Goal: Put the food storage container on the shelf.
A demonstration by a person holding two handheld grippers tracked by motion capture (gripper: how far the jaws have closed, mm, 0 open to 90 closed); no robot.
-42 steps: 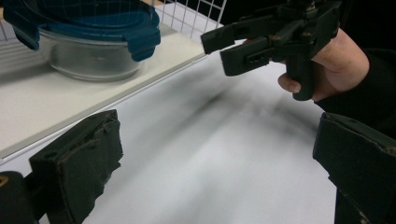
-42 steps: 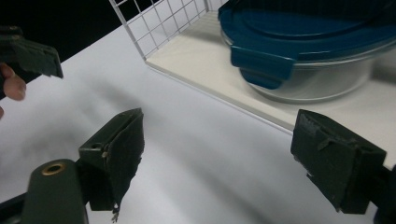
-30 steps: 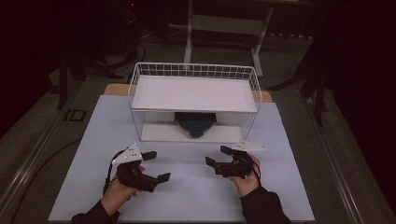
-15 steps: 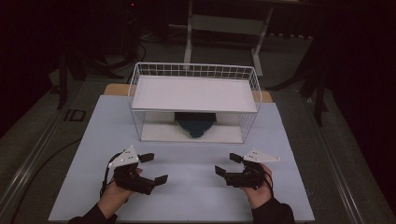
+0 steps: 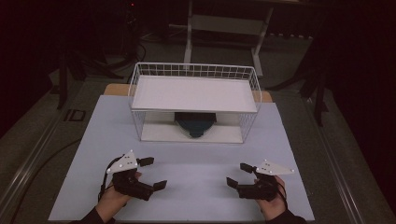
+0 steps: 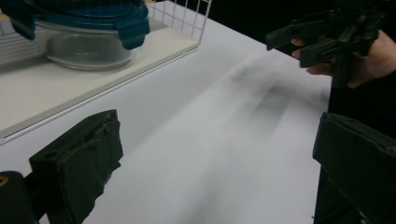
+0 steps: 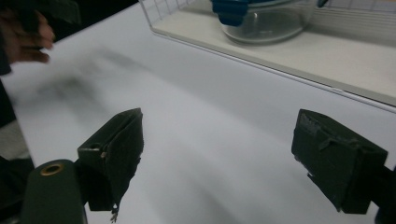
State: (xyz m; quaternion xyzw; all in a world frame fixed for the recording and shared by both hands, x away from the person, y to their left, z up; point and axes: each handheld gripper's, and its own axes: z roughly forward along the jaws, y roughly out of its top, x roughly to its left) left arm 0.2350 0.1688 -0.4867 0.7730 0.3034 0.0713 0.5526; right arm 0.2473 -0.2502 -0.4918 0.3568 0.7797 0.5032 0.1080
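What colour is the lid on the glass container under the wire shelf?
Dark blue lid, with matching clip tabs, on a clear glass container; clearest in the left gripper view.

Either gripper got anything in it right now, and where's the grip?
Nothing is held. The left gripper and right gripper both hover open over the table, jaws apart and empty.

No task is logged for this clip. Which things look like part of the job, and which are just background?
Likely job items:
glass container with blue lid
white wire rack
left gripper, open
right gripper, open

Background:
white table
metal frame behind the table
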